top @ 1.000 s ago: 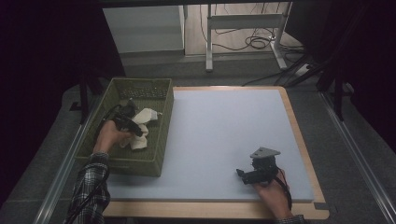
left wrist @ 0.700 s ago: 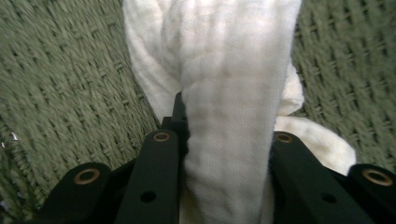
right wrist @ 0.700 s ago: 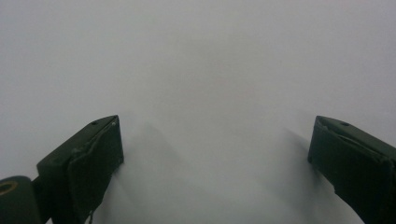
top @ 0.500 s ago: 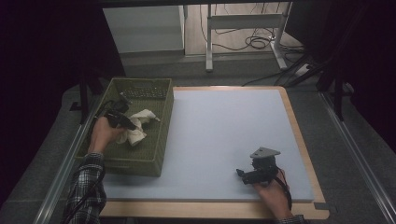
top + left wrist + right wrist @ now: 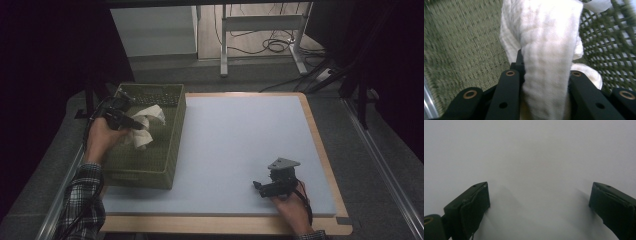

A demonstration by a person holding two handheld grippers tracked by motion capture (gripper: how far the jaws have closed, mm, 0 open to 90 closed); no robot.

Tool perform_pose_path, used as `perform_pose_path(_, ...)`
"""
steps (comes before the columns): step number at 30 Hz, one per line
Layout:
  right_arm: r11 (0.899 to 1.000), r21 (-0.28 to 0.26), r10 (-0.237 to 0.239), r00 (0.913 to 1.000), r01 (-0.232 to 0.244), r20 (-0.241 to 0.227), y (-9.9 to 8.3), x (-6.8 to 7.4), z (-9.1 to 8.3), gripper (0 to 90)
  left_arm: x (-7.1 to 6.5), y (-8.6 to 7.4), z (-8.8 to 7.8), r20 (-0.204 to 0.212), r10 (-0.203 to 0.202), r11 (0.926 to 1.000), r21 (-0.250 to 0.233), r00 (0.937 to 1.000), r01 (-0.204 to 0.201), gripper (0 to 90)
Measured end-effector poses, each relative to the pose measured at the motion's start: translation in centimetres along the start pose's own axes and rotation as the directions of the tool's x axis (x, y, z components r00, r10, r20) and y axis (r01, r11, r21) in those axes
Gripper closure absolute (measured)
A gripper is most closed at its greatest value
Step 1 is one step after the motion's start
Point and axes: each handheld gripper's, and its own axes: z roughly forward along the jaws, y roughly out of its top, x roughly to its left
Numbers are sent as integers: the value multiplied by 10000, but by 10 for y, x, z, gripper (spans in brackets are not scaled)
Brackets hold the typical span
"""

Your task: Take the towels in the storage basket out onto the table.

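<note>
Left tool [image 5: 136, 126] clamped on white cloth [image 5: 146, 124] over green basket [image 5: 150, 170] — right tool [image 5: 260, 187] agape, empty, on mat [image 5: 240, 135].

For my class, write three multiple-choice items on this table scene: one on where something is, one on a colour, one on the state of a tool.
1. Where is the white cloth?
A. over the green basket
B. on the pale blue mat
C. on the floor

2. What colour is the basket?
A. red
B. green
C. white

3. How do the right tongs stand?
A. shut on the cloth
B. shut on nothing
C. open, with nothing between them

Answers:
1 A: the left tongs hold the cloth above the basket, and the basket's weave lies behind it in the left gripper view.
2 B: its woven walls are olive green.
3 C: in the right gripper view the jaws stand wide apart over the bare mat.
</note>
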Motion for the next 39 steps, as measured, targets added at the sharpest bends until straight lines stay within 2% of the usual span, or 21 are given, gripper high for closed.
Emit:
perform_pose_path(10,10000,1,-1,10000,1,2,0,0,0,35,-15,5,-35,146,493,9967,-659,9987,-482,731)
perform_pose_path(14,10000,2,0,10000,0,4,0,0,0,35,-24,8,-44,305,783,9932,-886,9965,-753,729)
perform_pose_path(17,10000,0,-3,10000,3,4,0,0,0,35,-32,12,-51,208,1122,9886,-1034,9935,-1095,725)
perform_pose_path(22,10000,0,-4,10000,4,5,0,0,0,35,-43,18,-59,273,1337,9849,-1142,9907,-1298,726)
perform_pose_path(30,10000,2,-3,10000,3,7,0,0,0,35,-67,32,-77,398,1820,9742,-1428,9825,-1747,726)
perform_pose_path(39,10000,14,-11,10000,11,0,0,0,0,35,-94,51,-79,611,2327,9632,-1521,9706,-2214,726)
